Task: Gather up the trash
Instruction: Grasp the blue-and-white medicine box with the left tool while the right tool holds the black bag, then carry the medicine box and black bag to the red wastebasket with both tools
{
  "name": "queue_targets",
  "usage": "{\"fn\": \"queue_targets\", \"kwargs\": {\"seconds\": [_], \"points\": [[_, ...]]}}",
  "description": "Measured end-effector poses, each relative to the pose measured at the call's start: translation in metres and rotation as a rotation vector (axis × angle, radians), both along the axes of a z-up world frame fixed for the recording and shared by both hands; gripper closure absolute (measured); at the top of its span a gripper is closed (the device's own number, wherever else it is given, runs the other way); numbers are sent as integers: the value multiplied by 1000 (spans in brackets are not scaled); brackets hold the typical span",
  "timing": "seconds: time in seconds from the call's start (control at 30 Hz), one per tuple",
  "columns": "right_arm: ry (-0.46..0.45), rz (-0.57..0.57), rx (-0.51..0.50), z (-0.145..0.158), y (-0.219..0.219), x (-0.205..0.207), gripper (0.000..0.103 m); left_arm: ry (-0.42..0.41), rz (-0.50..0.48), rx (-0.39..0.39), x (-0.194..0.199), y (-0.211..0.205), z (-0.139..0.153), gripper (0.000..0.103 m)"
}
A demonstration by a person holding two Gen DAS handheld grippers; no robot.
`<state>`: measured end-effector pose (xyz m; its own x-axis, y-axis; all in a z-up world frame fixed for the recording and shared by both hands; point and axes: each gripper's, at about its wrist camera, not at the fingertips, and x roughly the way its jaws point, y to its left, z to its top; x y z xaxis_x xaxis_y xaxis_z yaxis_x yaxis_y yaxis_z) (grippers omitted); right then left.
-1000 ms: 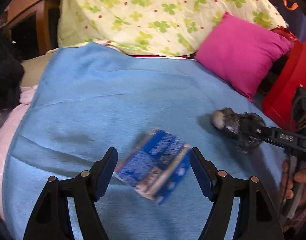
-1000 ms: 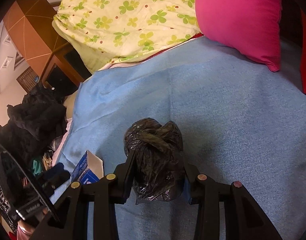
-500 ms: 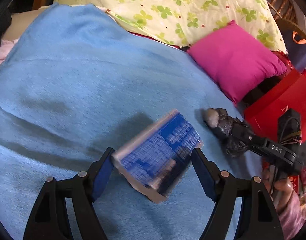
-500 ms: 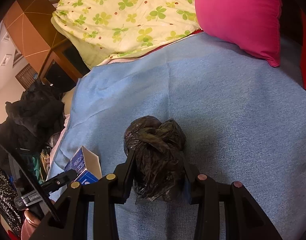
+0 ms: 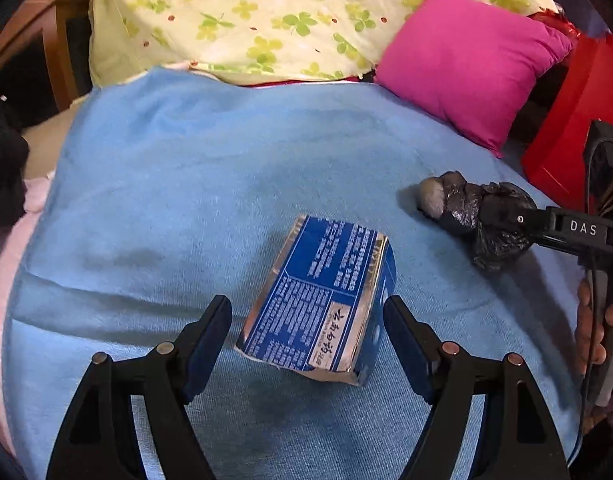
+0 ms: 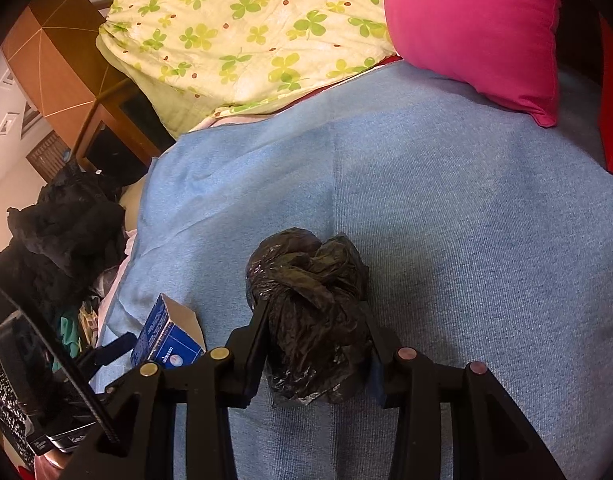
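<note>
Both wrist views look steeply down, close, sharing the blue blanket [image 5: 226, 168].

On the blanket [image 5: 186, 168] the carton [image 5: 322, 300] lies left of the knotted bag [image 6: 310, 304]; the quilt [image 5: 290, 16] and the pillow [image 5: 466, 60] lie behind them.

Right gripper [image 6: 312, 344]: jaws closed on knotted black plastic bag [image 6: 308, 304], pads pressing both sides, knot facing fwd. Bag sits on blue blanket [image 6: 446, 220]. Blue carton [image 6: 166, 334] lower left on same blanket, open end up, well apart from bag. One finger of left gripper [image 6: 112, 350] just beside carton's left face; contact can't be confirmed. Pink cushion [image 6: 478, 28] top right, overlapping blanket edge. Clover-print quilt [image 6: 242, 36] top ctr. Dark clothing heap [image 6: 62, 228] left, off blanket. Wooden furniture [image 6: 66, 80] behind.
</note>
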<state>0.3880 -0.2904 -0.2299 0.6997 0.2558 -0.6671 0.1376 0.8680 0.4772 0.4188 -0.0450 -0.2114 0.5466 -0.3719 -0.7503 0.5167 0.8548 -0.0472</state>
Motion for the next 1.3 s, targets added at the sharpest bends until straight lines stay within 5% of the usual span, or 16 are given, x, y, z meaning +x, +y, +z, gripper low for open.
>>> {"fn": "queue_targets", "kwargs": {"seconds": [0.3, 0.77, 1.3], "points": [[-4, 0, -10, 1, 1, 0, 59, -28, -20, 76, -1, -23, -11, 24], [-73, 7, -33, 26, -3, -22, 60, -34, 37, 32, -4, -24, -6, 39], [-150, 15, -92, 64, -4, -67, 60, -56, 78, 55, -30, -34, 4, 44]]}}
